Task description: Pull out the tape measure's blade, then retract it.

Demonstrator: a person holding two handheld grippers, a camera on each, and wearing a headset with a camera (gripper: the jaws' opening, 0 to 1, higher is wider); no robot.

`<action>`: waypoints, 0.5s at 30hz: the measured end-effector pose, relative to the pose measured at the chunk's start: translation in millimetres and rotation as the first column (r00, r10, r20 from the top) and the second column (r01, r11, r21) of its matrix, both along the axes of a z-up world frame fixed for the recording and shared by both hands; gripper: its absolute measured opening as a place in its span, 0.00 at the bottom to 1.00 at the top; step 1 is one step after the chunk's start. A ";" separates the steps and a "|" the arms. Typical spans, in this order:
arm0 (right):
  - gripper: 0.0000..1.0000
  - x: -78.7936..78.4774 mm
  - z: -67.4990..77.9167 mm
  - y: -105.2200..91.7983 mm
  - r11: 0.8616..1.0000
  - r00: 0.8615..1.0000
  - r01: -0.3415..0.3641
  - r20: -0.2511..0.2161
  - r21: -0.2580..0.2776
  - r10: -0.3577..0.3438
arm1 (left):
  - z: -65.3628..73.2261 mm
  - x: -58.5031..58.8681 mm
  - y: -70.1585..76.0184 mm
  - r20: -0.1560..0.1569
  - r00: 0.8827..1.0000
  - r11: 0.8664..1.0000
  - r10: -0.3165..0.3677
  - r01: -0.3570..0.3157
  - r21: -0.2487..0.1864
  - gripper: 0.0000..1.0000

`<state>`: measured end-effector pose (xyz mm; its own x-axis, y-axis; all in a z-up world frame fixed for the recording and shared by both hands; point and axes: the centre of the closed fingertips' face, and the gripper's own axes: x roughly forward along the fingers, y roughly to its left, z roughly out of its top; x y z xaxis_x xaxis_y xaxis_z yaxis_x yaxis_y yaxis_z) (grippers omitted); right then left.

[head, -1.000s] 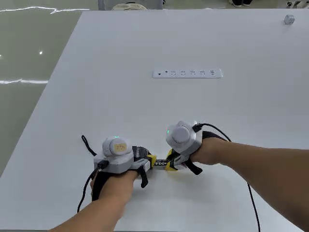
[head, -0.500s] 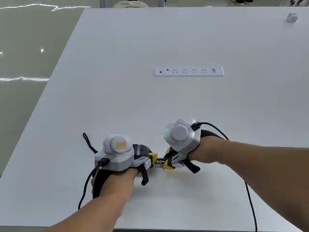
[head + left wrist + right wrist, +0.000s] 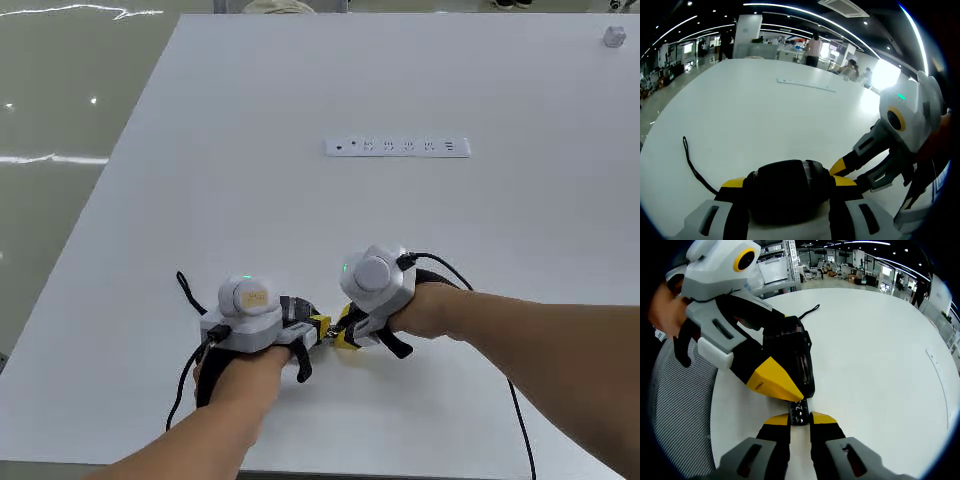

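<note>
Head view puts both of your grippers tip to tip near the front edge of the white workbench (image 3: 300, 200), with a white power strip (image 3: 397, 147) lying well beyond them toward the middle. A small grey object (image 3: 613, 37), too small to identify, sits at the far right corner.

Your left gripper (image 3: 787, 186) has its jaws clamped on the black case of the tape measure (image 3: 790, 197), one yellow tip on each side of it. The case rests low on the table between the two grippers. A thin black cord (image 3: 690, 165) trails from the case across the tabletop on its left.

Your right gripper (image 3: 800, 419) points at the mouth of the case. Its two yellow tips are pinched almost together on the end of the blade (image 3: 799, 412). Just a short stretch of blade with printed marks shows between those tips and the case, so the blade is barely out. The right gripper's tips sit just beside the left gripper's nearer jaw, and whether they touch is not clear. A black cable (image 3: 515, 400) runs from the right gripper back along your forearm.
</note>
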<state>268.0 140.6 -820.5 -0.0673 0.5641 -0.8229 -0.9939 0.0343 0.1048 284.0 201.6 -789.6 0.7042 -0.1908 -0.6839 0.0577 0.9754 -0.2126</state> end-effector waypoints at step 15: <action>0.17 -0.9 4.1 5.2 0.999 1.000 0.023 0.004 0.044 -0.023 | 0.5 -0.4 0.7 -0.003 1.000 1.000 -0.004 0.004 -0.002 0.61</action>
